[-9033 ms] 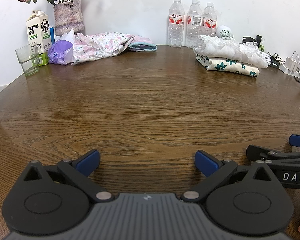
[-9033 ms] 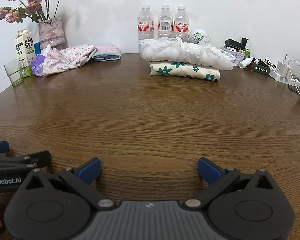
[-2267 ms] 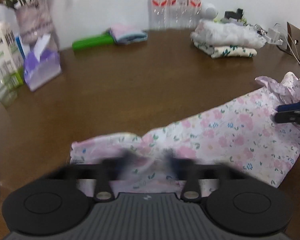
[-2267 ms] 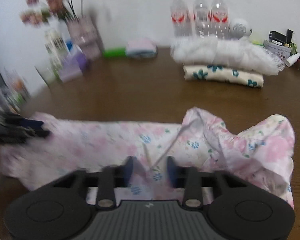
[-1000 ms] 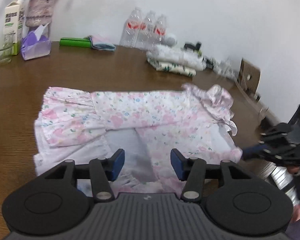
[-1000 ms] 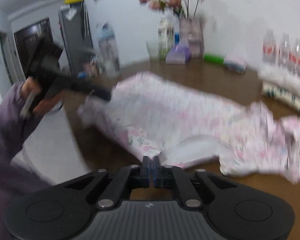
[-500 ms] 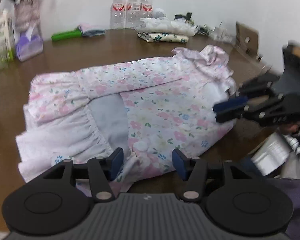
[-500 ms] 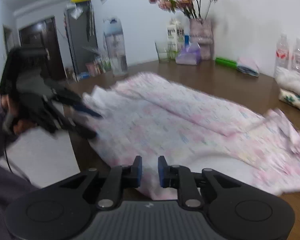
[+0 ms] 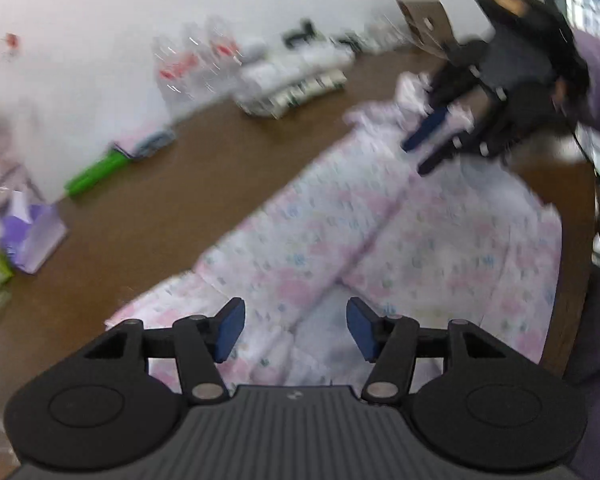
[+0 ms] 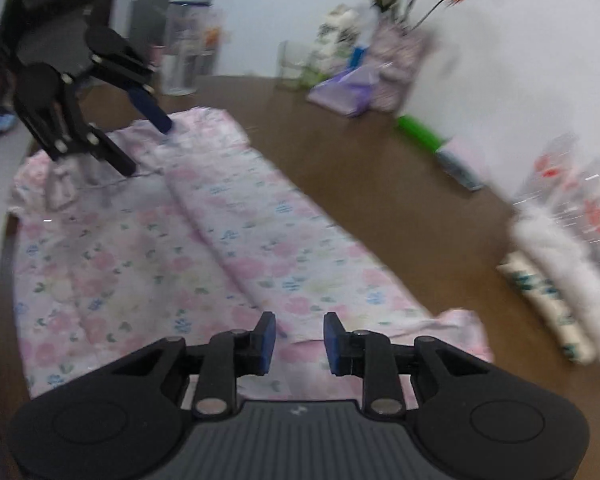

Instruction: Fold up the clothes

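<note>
On the brown wooden table (image 10: 340,168), near its front edge: a pink floral garment (image 10: 220,240), spread flat, with one long fold ridge running down its length. Near side of the cloth close to the table rim (image 9: 568,280) in the left wrist view, almost at the edge there. Ruffled end bunched at the far right of that view, under the right gripper (image 9: 428,148).

Left gripper (image 9: 296,328) above the skirt end of the garment, blue pads (image 9: 230,328) well apart, nothing pinched between them, only cloth below. In the right wrist view the same left gripper (image 10: 148,140) over the far corner of the cloth, fingers spread, one blue tip at or just above the fabric; contact not clear through the blur.

Right gripper (image 10: 298,340) over the other end, jaws narrow and opening, a gap between the pads (image 10: 266,340), no cloth caught in it.

Open bare wood beyond the garment, between its far edge and the wall. Along the wall, well apart from the cloth: folded clothes stack (image 10: 556,280), water bottles (image 9: 192,64), green object (image 9: 96,174), purple tissue pack (image 9: 32,236), flower vase (image 10: 396,52). Beside the left gripper, a large clear bottle (image 10: 188,36) near the table's end.
</note>
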Action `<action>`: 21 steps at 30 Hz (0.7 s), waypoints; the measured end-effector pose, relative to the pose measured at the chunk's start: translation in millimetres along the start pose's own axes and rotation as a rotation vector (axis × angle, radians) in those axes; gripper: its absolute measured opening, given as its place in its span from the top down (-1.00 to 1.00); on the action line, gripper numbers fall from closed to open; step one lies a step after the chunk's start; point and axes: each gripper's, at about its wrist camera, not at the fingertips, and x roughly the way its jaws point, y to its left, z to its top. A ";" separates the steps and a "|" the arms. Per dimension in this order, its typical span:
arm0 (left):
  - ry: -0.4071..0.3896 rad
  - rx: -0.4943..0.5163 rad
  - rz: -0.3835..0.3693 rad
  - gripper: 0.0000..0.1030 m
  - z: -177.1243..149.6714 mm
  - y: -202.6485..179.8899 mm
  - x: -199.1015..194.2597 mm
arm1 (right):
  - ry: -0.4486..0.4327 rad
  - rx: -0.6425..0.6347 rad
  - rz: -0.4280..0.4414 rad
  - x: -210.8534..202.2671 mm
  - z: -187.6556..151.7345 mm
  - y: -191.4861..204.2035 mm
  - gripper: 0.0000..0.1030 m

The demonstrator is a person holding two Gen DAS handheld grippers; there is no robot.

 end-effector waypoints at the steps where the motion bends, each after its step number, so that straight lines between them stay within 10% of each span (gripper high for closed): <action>1: 0.014 -0.002 0.003 0.03 -2.5 2.7 4.2 | 0.011 -0.005 0.020 2.7 -0.6 -1.4 0.53; 4: 0.022 -0.091 -0.037 0.66 -5.3 23.5 13.0 | 0.021 0.022 0.077 8.8 0.4 -11.1 0.71; 10: 0.002 -0.245 -0.057 0.92 6.9 65.2 18.1 | -0.011 0.124 0.069 6.4 23.8 -43.3 1.00; 14: -0.065 -0.284 0.188 0.80 53.5 102.4 27.5 | -0.061 0.090 -0.154 17.8 61.7 -70.4 0.99; 17: -0.119 -0.282 0.493 0.12 81.9 109.6 49.9 | -0.017 0.112 -0.415 49.7 77.7 -83.7 0.71; 21: -0.142 -0.210 0.472 0.08 78.9 87.5 37.8 | -0.041 0.128 -0.522 34.8 66.6 -78.6 0.60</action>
